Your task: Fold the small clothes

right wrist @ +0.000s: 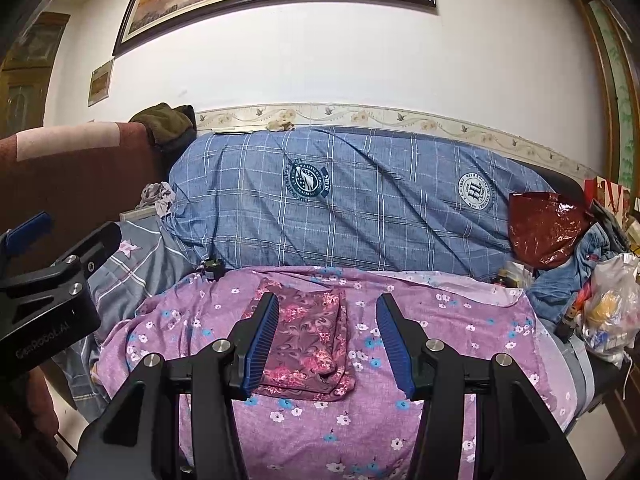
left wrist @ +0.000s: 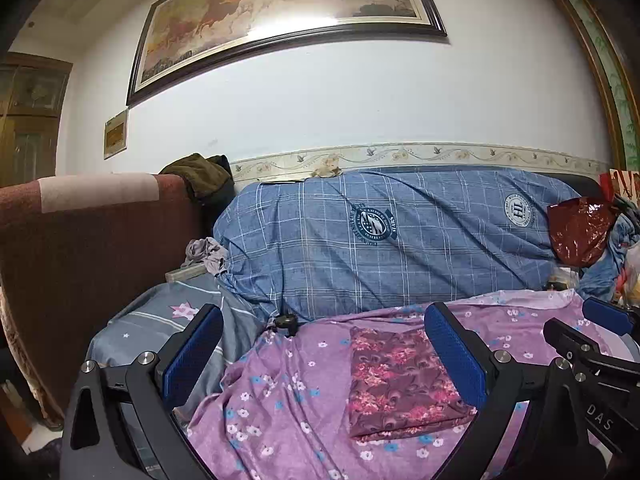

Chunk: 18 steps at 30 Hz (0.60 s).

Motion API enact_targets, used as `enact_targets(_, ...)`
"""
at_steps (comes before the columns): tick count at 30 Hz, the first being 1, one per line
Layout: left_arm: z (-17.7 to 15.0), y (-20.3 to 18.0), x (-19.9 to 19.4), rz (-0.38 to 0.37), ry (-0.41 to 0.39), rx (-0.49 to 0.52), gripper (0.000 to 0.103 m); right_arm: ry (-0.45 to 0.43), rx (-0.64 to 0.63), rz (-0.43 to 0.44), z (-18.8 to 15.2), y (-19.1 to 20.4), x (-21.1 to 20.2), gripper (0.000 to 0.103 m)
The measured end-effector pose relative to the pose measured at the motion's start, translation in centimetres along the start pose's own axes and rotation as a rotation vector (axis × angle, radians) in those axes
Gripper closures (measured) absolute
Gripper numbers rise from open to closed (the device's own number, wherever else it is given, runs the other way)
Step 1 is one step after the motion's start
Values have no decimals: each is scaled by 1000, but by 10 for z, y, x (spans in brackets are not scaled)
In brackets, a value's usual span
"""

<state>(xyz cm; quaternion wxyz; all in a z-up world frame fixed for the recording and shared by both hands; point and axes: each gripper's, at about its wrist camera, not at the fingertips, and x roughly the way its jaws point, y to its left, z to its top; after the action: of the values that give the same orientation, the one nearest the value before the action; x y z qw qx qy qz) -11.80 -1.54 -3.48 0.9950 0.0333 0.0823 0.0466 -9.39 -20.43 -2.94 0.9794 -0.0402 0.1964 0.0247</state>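
A small maroon floral garment (right wrist: pixel 304 344) lies as a neat rectangle on the purple flowered bedsheet (right wrist: pixel 360 432) — apparently already folded and set flat so it holds its shape. The left claw (left wrist: pixel 324 356) and the right claw (right wrist: pixel 326 344) both hover above it, jaws spread wide and gripping nothing (whether any pad brushes the cloth is unclear). Beyond, a blue plaid quilt (right wrist: pixel 360 208) is bundled against the far wall.

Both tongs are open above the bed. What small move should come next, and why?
Probably draw both back: the dark floral garment already lies folded as a neat rectangle on the purple sheet, and the left tongs and right tongs hold nothing.
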Motion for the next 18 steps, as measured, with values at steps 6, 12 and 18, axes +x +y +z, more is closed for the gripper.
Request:
enact_targets(6,0,2,4,-2,6,-8,1,9,0,-1,0,-1,5,51)
enact_targets(12,0,1,7,-5,5,-14,1,11,-4,-2,-1,0,6,51)
enact_targets(18,-1,-1,7,-2,0,-18,1,13,-4,-2,0,0,8,51)
